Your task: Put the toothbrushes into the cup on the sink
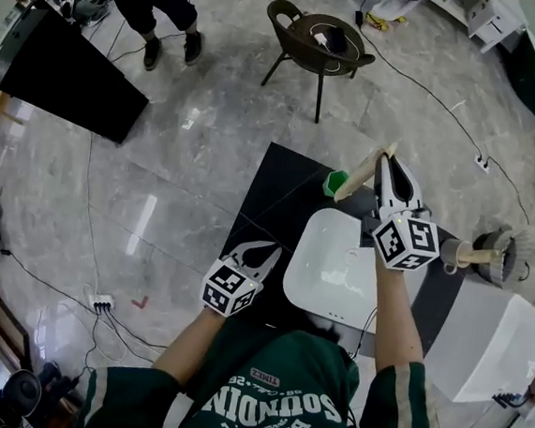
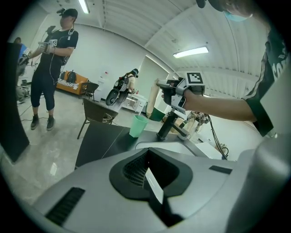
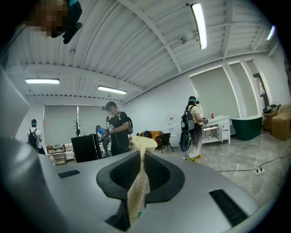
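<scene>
My right gripper (image 1: 387,159) is shut on a toothbrush in a beige paper packet (image 1: 358,178). The packet slants out to the left, above the green cup (image 1: 333,183) at the sink's far corner. The same packet (image 3: 143,145) stands pinched between the jaws in the right gripper view. The white sink (image 1: 315,260) is set in a black counter. My left gripper (image 1: 266,251) hovers at the sink's left edge, jaws shut, and I see nothing held in it. The left gripper view shows the cup (image 2: 137,125), the black tap (image 2: 167,126) and the right gripper (image 2: 170,88) above them.
A dark chair (image 1: 320,39) stands beyond the counter, and a black panel (image 1: 70,67) with a person (image 1: 160,10) is at the far left. A round brush (image 1: 489,256) and a white box (image 1: 500,344) sit right of the sink. Cables and a power strip (image 1: 101,303) lie on the floor.
</scene>
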Demonstrator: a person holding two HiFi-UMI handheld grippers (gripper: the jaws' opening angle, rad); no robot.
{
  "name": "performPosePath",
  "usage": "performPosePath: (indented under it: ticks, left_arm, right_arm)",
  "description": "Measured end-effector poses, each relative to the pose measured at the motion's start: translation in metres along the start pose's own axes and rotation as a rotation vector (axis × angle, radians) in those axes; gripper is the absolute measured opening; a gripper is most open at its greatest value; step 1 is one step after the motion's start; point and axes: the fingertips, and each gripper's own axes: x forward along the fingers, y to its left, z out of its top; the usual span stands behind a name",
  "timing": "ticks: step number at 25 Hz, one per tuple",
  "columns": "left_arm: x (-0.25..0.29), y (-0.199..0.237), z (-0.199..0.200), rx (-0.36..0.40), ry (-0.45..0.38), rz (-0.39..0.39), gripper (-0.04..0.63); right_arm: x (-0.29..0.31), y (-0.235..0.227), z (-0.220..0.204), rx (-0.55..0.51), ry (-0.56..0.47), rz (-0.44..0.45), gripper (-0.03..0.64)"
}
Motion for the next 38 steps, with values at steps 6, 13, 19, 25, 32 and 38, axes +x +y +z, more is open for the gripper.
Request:
performPosePath:
  ticks: [6,13,19,25,32,38]
  left_arm:
    - [-0.006,0.015,-0.009,-0.013,0.019,0.022,0.009]
    - [-0.007,0.023,-0.013,-0.020,0.029,0.035,0.009]
    - [-0.003,0.024,-0.016,-0.019,0.042,0.026,0.009]
    - [0.001,0.021,-0.014,-0.019,0.037,0.016,0.009]
    - [0.000,0.019,-0.012,-0.017,0.026,0.011,0.009]
    - [-0.002,0.014,-0.016,-0.027,0.028,0.000,0.009]
  right_arm:
    - [0.014,-0.001,-0.006,-0.098,-0.039,-0.042,0.061]
    - [0.026,0.001,-0.028,-0.167,-0.018,-0.059,0.061]
    - [0.027,0.005,-0.048,-0.198,0.004,-0.055,0.061]
    - [0.023,0.006,-0.071,-0.196,0.063,-0.068,0.063]
    - [0.015,0.009,-0.097,-0.147,0.154,-0.041,0.063]
    - [0.002,0.014,-0.113,-0.105,0.211,-0.026,0.090]
